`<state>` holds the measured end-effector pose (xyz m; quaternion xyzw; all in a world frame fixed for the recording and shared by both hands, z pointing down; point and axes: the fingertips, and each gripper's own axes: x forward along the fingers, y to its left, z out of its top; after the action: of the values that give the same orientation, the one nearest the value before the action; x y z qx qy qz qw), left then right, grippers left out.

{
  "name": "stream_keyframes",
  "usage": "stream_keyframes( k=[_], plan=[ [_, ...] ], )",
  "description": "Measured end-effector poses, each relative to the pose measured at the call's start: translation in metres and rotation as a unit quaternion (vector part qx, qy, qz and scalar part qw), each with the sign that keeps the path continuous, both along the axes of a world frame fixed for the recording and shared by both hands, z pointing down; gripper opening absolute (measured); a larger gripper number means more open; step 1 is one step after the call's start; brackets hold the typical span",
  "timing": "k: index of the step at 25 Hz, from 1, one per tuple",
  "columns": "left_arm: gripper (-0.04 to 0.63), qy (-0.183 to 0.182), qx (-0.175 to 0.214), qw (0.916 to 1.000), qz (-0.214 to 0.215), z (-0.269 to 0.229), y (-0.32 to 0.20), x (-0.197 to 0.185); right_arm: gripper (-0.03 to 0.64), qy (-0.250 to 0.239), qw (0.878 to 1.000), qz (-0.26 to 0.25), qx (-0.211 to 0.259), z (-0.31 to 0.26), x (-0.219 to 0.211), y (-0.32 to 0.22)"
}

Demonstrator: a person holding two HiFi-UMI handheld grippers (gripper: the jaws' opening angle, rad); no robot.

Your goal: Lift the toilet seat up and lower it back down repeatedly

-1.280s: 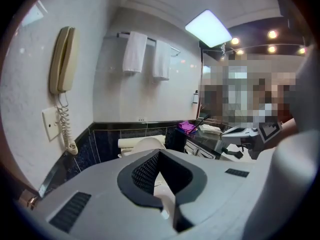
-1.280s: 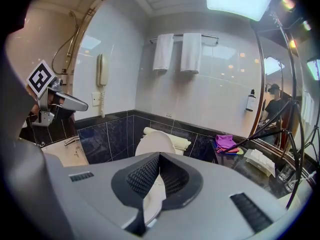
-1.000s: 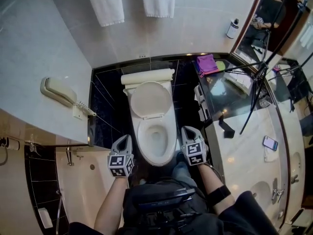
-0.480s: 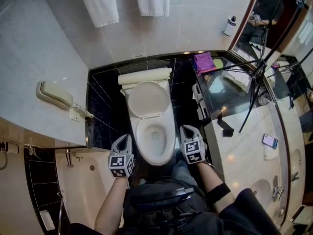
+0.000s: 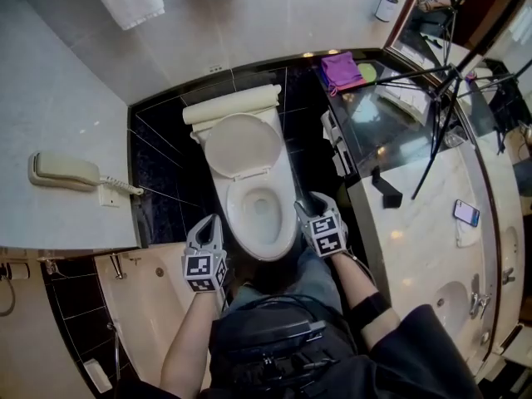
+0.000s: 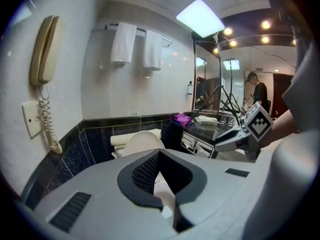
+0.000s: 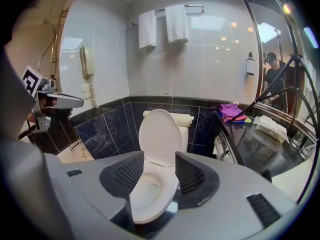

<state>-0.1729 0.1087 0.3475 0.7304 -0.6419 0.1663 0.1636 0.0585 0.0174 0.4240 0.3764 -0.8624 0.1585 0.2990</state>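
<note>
Right claw (image 5: 309, 202) has just been opening, nothing held between its jaws; left claw (image 5: 211, 223) sits clenched, empty. Glossy toilet seat (image 5: 237, 216) could slip, slamming down.

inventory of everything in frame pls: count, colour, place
toilet: 1, white, centre, lid raised
towels: 2, white, hanging on far wall
wall phone: 1, cream, left wall
cloth: 1, purple, on dark counter right of toilet
bottle: 1, white, far wall, top right
tripod: 1, black, over that counter
smartphone: 1, bluish, on marble vanity
left gripper: 1, grey, left of toilet, shut, empty
right gripper: 1, grey, right of toilet, jaws have just been opening, nothing held between them
</note>
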Motion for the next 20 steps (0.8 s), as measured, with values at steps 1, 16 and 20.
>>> stream_keyframes(
  k=[1, 16, 20],
  plan=[
    [0.000, -0.003, -0.001, 1.0000, 0.002, 0.006, -0.004, 0.001, 0.221, -0.002, 1.000, 0.007, -0.013, 0.012, 0.002, 0.000],
    [0.000, -0.026, -0.039, 0.9988, 0.017, 0.165, -0.023, 0.018, 0.219, -0.041, 0.963, 0.129, -0.235, 0.289, 0.045, 0.041],
    [0.000, -0.025, -0.054, 0.9979, 0.024, 0.212, -0.024, 0.026, 0.219, -0.055, 0.946, 0.146, -0.284, 0.358, 0.043, 0.062]
  ],
)
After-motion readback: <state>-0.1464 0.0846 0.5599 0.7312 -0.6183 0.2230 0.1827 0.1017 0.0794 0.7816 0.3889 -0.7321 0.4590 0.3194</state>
